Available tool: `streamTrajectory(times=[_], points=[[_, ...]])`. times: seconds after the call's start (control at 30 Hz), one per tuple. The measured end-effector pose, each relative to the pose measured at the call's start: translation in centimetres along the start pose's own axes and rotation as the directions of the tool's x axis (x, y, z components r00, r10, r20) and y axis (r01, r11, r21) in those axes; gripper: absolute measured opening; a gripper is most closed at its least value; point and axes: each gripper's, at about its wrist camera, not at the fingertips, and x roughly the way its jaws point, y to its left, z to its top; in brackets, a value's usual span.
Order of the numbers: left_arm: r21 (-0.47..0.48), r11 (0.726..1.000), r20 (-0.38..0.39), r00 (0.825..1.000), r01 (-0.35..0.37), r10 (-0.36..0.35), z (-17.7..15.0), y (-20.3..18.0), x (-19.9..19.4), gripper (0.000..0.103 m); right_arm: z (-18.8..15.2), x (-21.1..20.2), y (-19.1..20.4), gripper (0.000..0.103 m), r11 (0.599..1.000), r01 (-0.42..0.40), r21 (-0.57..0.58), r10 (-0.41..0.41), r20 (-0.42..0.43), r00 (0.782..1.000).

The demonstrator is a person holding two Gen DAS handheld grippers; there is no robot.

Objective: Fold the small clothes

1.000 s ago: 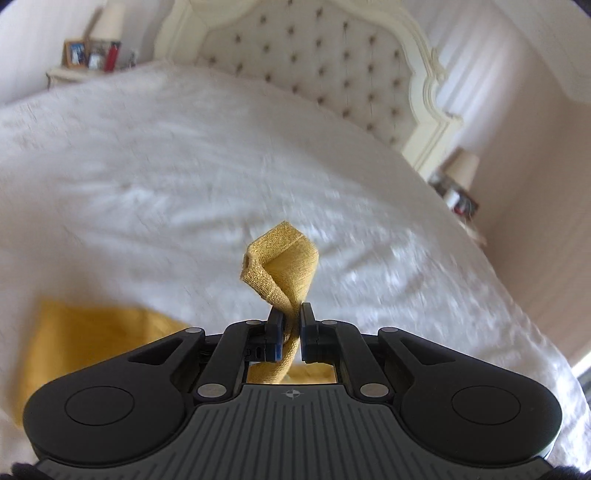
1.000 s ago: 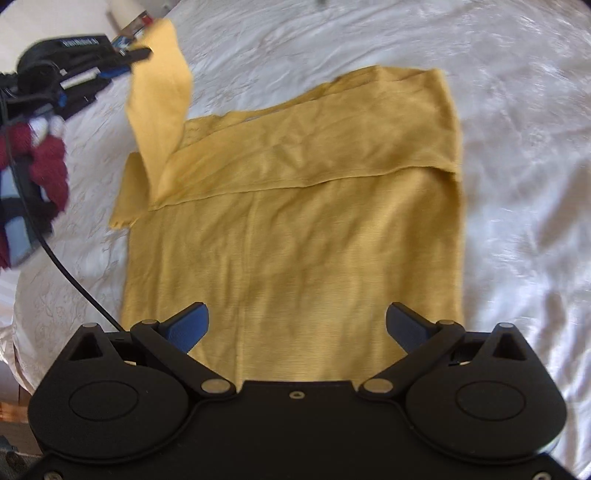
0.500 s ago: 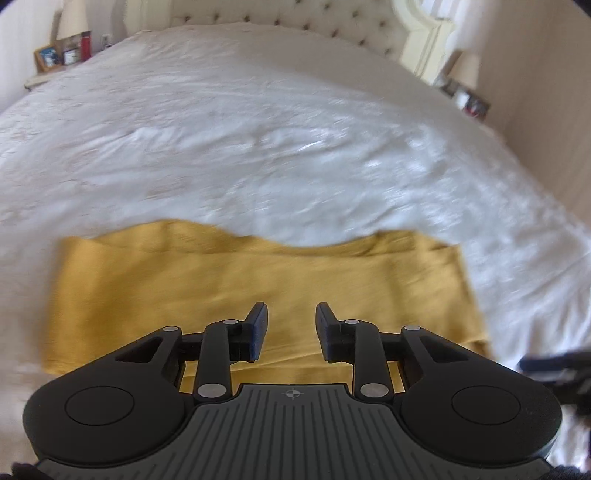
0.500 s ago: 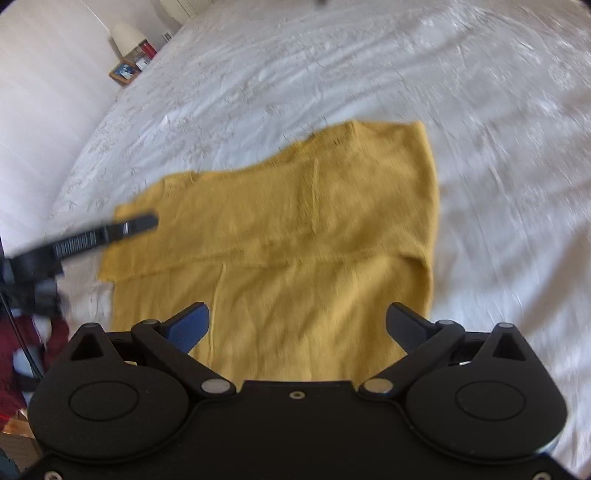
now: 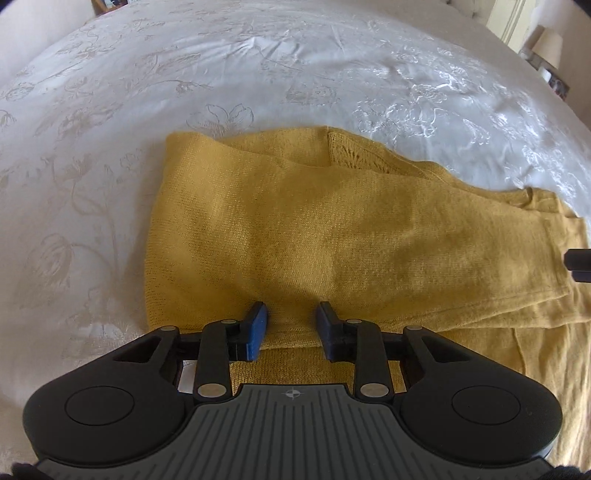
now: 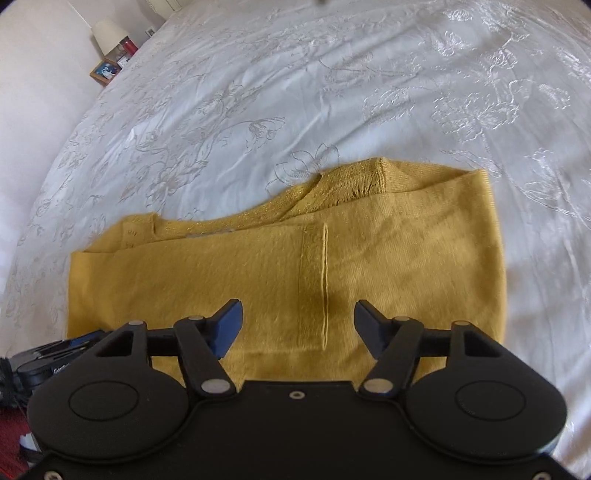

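Yellow knit garment [image 5: 332, 236]: mustard colour, lies flat on the white bedspread [image 5: 258, 66], near its close edge. Partly folded; an upper layer lies across the body, its lower edge showing above a further layer below. A raised seam [image 6: 325, 284] runs up the middle in the right wrist view; an openwork knit band shows along the far edge.

Left gripper [image 5: 291, 326]: angled down over the near-left part of the garment, its blue pads a little apart, nothing pinched between them; cloth lies under the gap.

Right gripper [image 6: 297, 328]: over the near edge of the garment, fingers moderately spread and closing, the seam lying between them, pads not pressing on cloth.

Bedspread: white, embroidered with flowers, lightly creased.

Bedside lamp [image 6: 109, 35]: cream shade, at the left of the bed, with a framed picture [image 6: 105, 70] beside it.
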Motion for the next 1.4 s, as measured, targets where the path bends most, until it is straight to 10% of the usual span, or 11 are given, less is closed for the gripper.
streamTrajectory(times=[0.13,0.27,0.53,0.77,1.13,1.4], points=[[-0.013,1.000,0.012,1.000,0.002,-0.002,-0.3,0.1,-0.1,0.030,0.5,1.5,-0.5,0.056,1.000,-0.009,0.030,0.010,-0.018,1.000],[-0.018,1.000,0.016,1.000,0.012,-0.012,-0.2,0.4,-0.3,0.031,0.6,1.9,-0.5,0.014,0.999,-0.008,0.052,0.010,-0.030,0.999],[-0.039,0.999,0.144,0.990,0.010,-0.004,-0.2,0.6,-5.1,0.033,1.4,-4.4,3.5,0.012,0.991,-0.108,-0.082,0.114,0.078,0.990],[-0.007,1.000,0.183,0.983,0.026,-0.024,0.3,0.1,-7.3,0.042,1.8,-9.9,1.9,0.012,0.989,-0.028,-0.147,0.051,0.155,0.987],[0.036,0.999,0.126,0.992,0.005,-0.010,1.6,-1.4,-4.6,0.042,1.7,-6.8,-5.0,0.012,0.976,0.202,-0.087,-0.196,0.071,0.978],[0.102,0.993,0.061,0.997,-0.063,0.057,2.3,-2.1,-1.2,0.042,1.2,-5.2,-5.3,0.012,0.984,0.159,-0.074,-0.157,0.041,0.987]])
